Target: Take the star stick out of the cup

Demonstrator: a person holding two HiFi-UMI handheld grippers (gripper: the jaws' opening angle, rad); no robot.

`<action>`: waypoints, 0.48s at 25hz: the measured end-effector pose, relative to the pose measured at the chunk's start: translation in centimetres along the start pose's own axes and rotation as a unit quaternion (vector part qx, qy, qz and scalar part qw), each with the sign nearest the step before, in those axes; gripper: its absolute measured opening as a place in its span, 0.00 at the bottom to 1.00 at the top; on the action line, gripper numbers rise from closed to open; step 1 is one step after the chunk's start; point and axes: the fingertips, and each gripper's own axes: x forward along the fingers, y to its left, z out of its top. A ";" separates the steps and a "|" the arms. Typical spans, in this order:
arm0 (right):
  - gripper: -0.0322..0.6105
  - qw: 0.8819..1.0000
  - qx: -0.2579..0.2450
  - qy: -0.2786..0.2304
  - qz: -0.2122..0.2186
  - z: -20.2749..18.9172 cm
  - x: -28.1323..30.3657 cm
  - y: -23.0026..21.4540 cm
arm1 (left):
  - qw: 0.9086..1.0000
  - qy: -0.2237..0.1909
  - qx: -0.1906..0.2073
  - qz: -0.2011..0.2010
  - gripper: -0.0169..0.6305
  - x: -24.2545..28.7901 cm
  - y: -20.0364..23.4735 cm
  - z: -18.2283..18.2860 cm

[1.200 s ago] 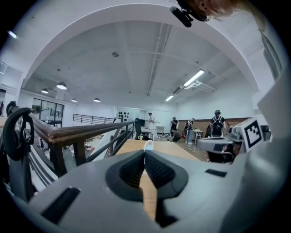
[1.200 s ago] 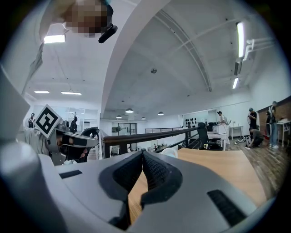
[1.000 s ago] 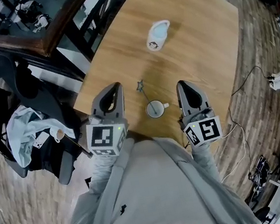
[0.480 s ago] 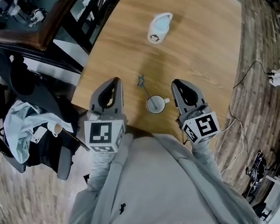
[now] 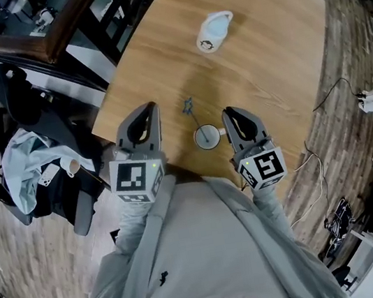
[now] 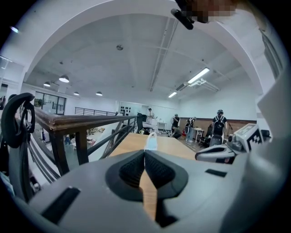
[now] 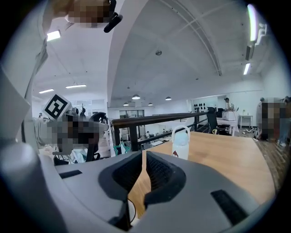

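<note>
- The table (image 5: 264,61) lies under and ahead of both claws. Its near edge is right below them, so the person stands close against it.
- The left claw (image 5: 148,108) has its jaws pressed together on nothing, and only bare table shows past its tips (image 6: 144,153). It hangs left of the cup, probably just waiting.
- The right claw (image 5: 229,112) is also closed to a thin slit and holds nothing (image 7: 143,153). It sits just right of the cup, on the handle side, so it looks the likelier one to act.
- The bottle (image 5: 213,32) lies well ahead of both claws and plays no part here.
- The cup (image 5: 206,137) stands between the claws, nearer the right one and touching neither.
- The star stick (image 5: 189,112) is not yet out. Its foot is in the cup and it leans away, ahead and left of the right claw's tips, with the star (image 7: 120,147) clear of the rim. That lean leaves bare shaft to pinch, but the jaws would have to part first.
</note>
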 end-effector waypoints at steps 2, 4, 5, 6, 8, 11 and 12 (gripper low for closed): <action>0.08 1.000 0.003 0.009 0.006 -0.7 0.2 0.3 | 1.000 0.002 -0.002 0.001 0.06 0.0 0.1 -0.2; 0.09 1.000 0.005 0.020 0.016 -1.4 0.5 0.7 | 1.000 0.004 -0.004 0.001 0.06 -0.1 0.2 -0.4; 0.13 0.999 0.005 0.026 0.022 -1.7 0.7 0.9 | 1.000 0.005 -0.004 0.002 0.06 -0.1 0.2 -0.5; 0.20 0.999 0.006 0.031 0.028 -2.0 0.9 1.2 | 1.000 0.006 -0.005 0.002 0.06 -0.1 0.2 -0.7; 0.22 0.999 0.005 0.041 0.035 -2.7 1.2 1.6 | 1.000 0.008 -0.006 0.002 0.06 -0.2 0.3 -0.9; 0.23 0.998 -0.001 0.055 0.043 -3.9 1.7 2.2 | 1.000 0.009 -0.007 0.001 0.06 -0.3 0.3 -1.2; 0.24 0.997 -0.002 0.059 0.045 -4.2 1.9 2.4 | 1.000 0.009 -0.007 0.001 0.06 -0.4 0.3 -1.2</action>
